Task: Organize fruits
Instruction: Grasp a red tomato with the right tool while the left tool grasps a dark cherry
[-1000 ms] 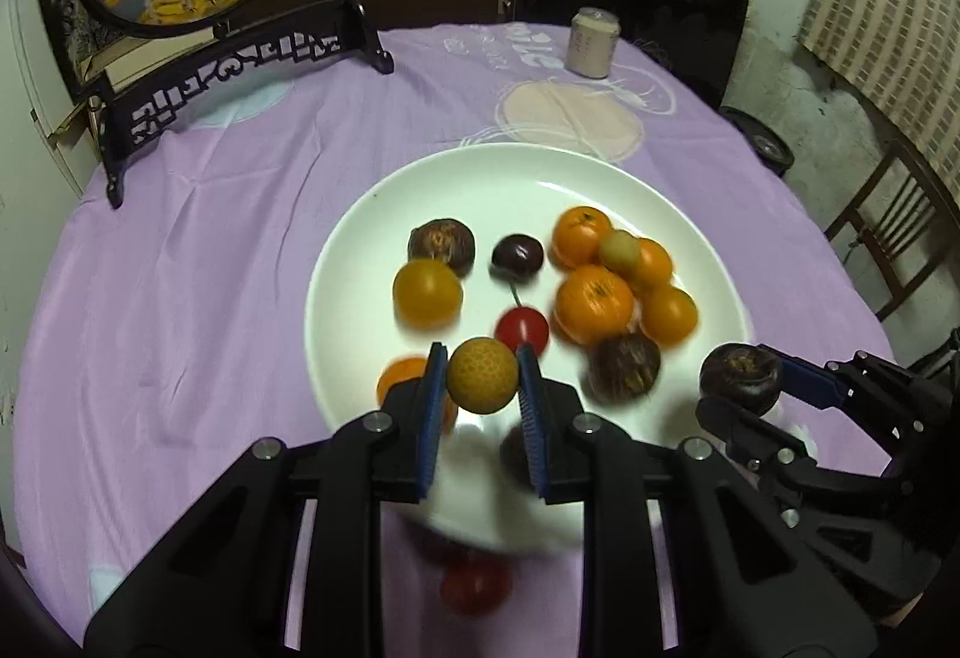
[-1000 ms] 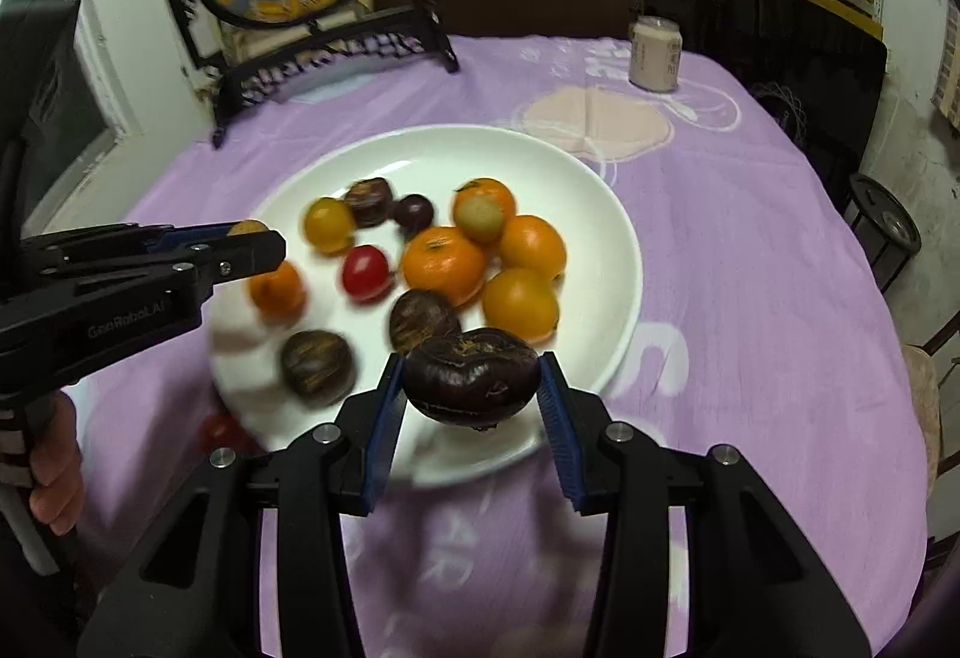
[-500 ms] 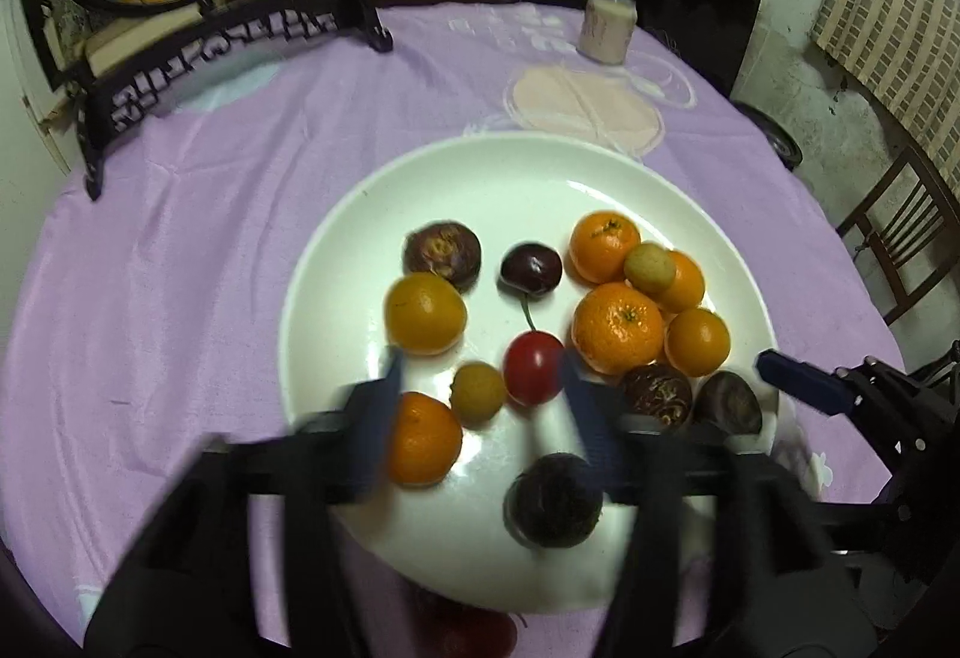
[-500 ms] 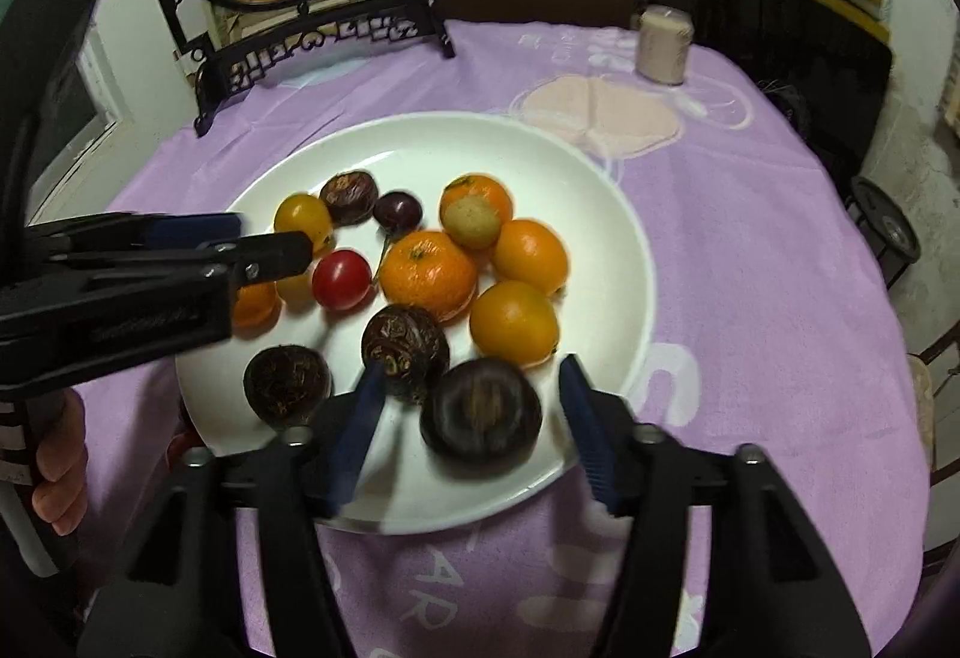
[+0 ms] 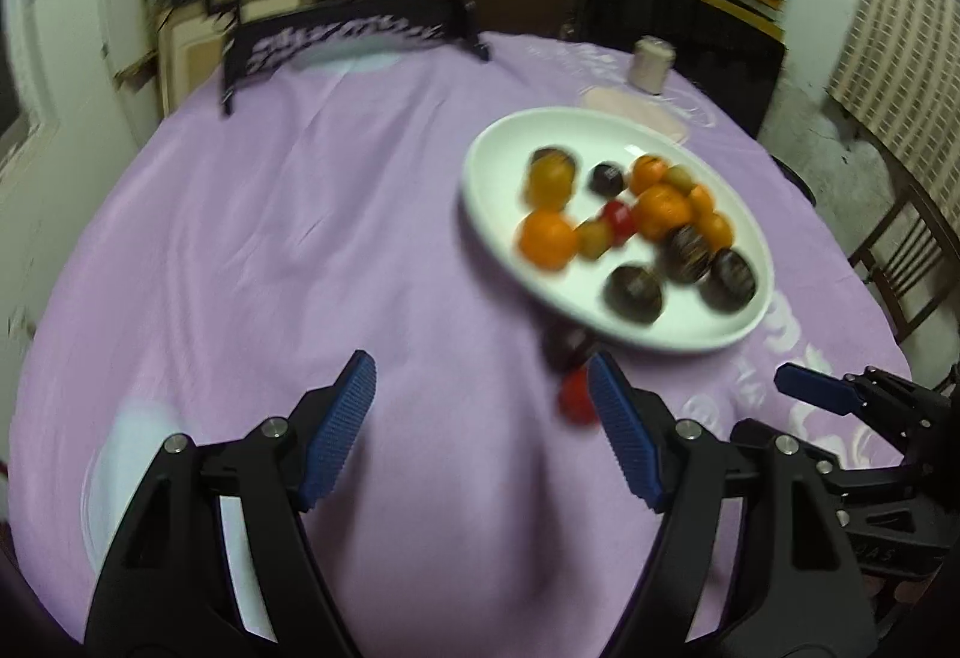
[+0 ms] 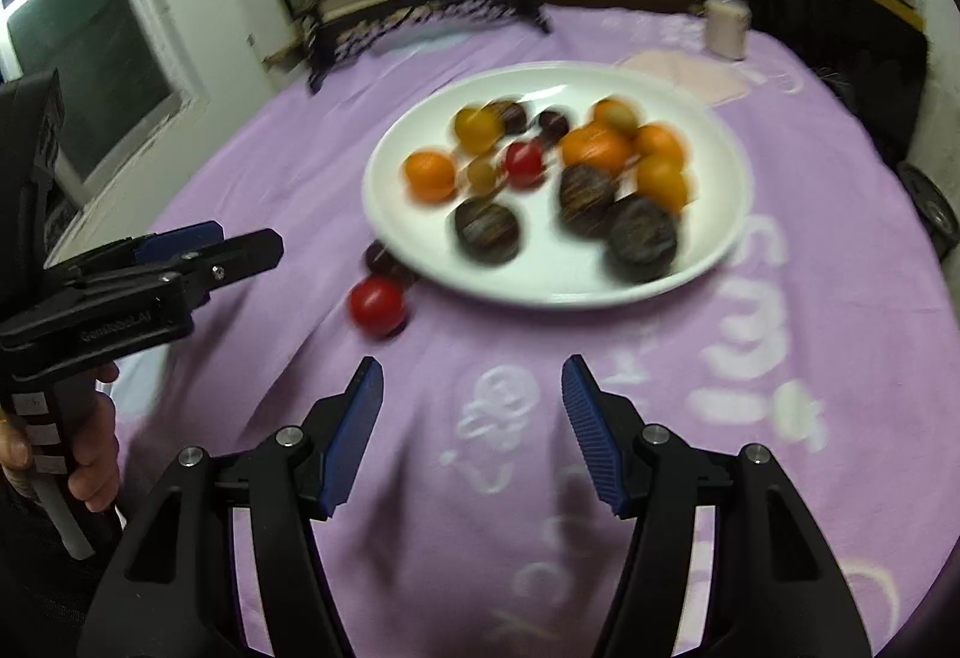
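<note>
1. Left wrist view: my left gripper (image 5: 483, 433) sits low in the frame over the purple tablecloth (image 5: 252, 250), fingers spread wide with nothing between them. The right gripper (image 5: 807, 388) shows at the lower right edge; from this view I cannot tell its opening.
2. Right wrist view: my right gripper (image 6: 474, 430) is likewise low and centred, fingers wide apart and empty. The left gripper (image 6: 180, 244) enters from the left edge, held by a hand (image 6: 90, 454) at lower left.
3. Change from one second ago: the left gripper then clamped a small yellow fruit and the right a dark one. Both fruits now lie on the white plate (image 5: 492, 178), and both grippers have pulled back off it.
4. Fruit location: the oranges, dark fruits and a red one lie on the plate, upper right of the left view and upper centre of the right view (image 6: 384, 190), well beyond the fingertips.
5. A red fruit (image 6: 377, 305) and a dark fruit (image 6: 381, 257) lie on the cloth just beside the plate's near rim. In the left view the red fruit (image 5: 573, 400) lies just beside the right-hand fingertip.
</note>
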A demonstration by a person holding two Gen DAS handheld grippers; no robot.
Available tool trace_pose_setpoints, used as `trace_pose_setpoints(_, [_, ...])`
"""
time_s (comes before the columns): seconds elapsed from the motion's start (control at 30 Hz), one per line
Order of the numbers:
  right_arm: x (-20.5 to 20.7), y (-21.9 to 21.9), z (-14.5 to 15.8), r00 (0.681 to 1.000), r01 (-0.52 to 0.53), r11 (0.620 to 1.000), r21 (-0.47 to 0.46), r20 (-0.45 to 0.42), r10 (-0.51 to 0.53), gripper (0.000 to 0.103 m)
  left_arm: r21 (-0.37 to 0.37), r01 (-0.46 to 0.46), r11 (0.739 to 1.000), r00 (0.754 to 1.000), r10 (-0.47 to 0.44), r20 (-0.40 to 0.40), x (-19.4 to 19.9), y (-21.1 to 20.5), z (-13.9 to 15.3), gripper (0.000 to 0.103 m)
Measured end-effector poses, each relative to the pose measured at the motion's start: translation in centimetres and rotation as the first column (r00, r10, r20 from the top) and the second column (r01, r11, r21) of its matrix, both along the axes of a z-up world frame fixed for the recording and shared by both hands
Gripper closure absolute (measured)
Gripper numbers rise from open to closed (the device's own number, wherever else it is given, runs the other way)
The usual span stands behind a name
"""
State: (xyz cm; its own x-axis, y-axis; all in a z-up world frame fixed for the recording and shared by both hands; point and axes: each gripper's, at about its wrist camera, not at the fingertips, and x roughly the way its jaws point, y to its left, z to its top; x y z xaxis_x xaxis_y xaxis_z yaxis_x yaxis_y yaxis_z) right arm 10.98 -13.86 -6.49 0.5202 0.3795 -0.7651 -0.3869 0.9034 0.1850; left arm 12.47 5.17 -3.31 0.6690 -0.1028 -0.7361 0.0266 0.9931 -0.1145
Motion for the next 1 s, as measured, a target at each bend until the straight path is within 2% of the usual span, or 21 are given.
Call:
trace_pose_setpoints(0.17, [-0.2,4.7,-0.5,0.996,-0.08,0.997,-0.005,0.027,0.08,0.041,-0.033,-0.052,0.998,0.999,0.052,0.0,-1.6,3.4,-0.3,0.028])
trace_pose_setpoints(0.27, [0.8,6.3,-0.8,0.996,-0.082,0.996,-0.022,0.035,0.083,0.041,-0.042,-0.059,0.997,0.998,0.059,0.012,-2.3,4.5,-0.2,0.028])
trace_pose_setpoints(0.47, [3.3,7.4,-2.5,0.999,-0.045,0.997,-0.058,-0.02,0.044,0.049,-0.059,-0.054,0.997,0.998,0.055,0.017,-2.7,5.6,0.0,0.028])
trace_pose_setpoints(0.53, [4.1,7.5,-3.1,0.999,-0.044,0.997,-0.056,-0.027,0.043,0.059,-0.06,-0.048,0.997,0.999,0.049,0.02,-2.6,5.4,0.1,0.028])
trace_pose_setpoints(0.57, [4.3,7.5,-3.2,0.999,-0.045,0.997,-0.058,-0.024,0.043,0.069,-0.06,-0.044,0.997,0.999,0.045,0.02,-2.6,5.3,0.1,0.028])
trace_pose_setpoints(0.6, [4.3,7.5,-3.2,0.999,-0.047,0.997,-0.062,-0.013,0.046,0.071,-0.058,-0.04,0.997,0.999,0.041,0.018,-2.4,5.0,0.1,0.028])
trace_pose_setpoints(0.8, [2.3,5.4,-2.4,0.998,-0.054,0.998,-0.041,-0.036,0.052,0.071,-0.033,-0.008,0.999,1.0,0.008,-0.003,-1.7,3.0,-0.3,0.028])
trace_pose_setpoints(1.0, [-0.1,1.0,-2.1,0.999,0.014,0.999,-0.032,-0.031,-0.015,0.071,0.015,0.067,0.998,0.997,-0.066,-0.04,-0.4,-1.6,-1.3,0.028])
